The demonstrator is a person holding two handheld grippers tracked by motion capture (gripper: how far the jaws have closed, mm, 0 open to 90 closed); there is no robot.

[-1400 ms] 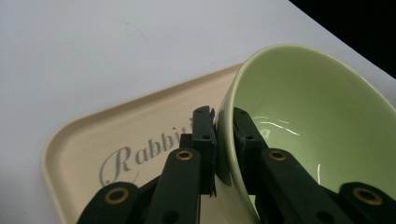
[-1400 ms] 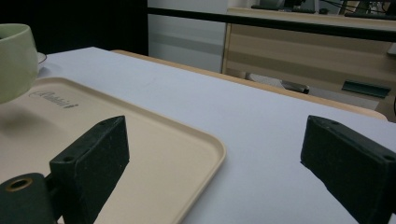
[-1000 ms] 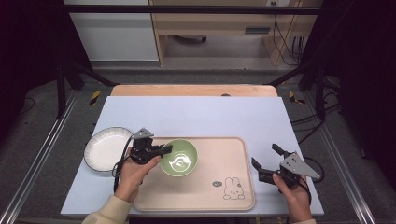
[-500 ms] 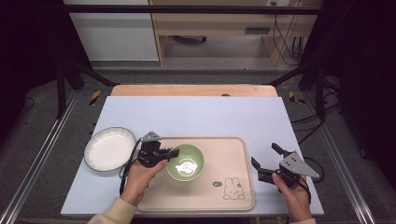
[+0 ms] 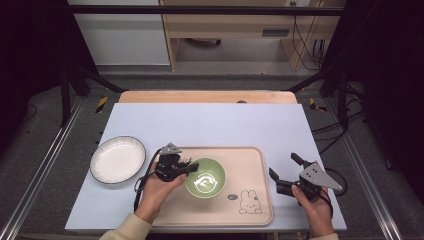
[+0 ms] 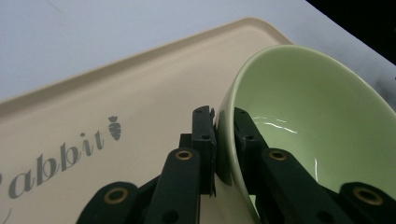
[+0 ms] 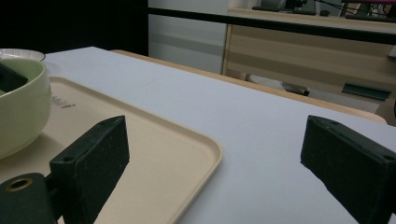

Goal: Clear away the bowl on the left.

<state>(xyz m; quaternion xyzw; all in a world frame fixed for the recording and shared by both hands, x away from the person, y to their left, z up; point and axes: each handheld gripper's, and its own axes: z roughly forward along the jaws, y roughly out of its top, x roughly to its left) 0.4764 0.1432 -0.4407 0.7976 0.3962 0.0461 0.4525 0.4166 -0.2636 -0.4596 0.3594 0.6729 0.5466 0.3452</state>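
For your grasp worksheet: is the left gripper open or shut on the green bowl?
Shut on it: the left gripper has one jaw outside and one inside the green bowl rim, pressing the wall.

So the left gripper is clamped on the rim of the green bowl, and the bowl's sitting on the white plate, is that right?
Not quite. The left gripper is clamped on the rim of the green bowl, but the bowl sits on the beige tray, not the white plate, which lies apart to the tray's left. The high view shows it.
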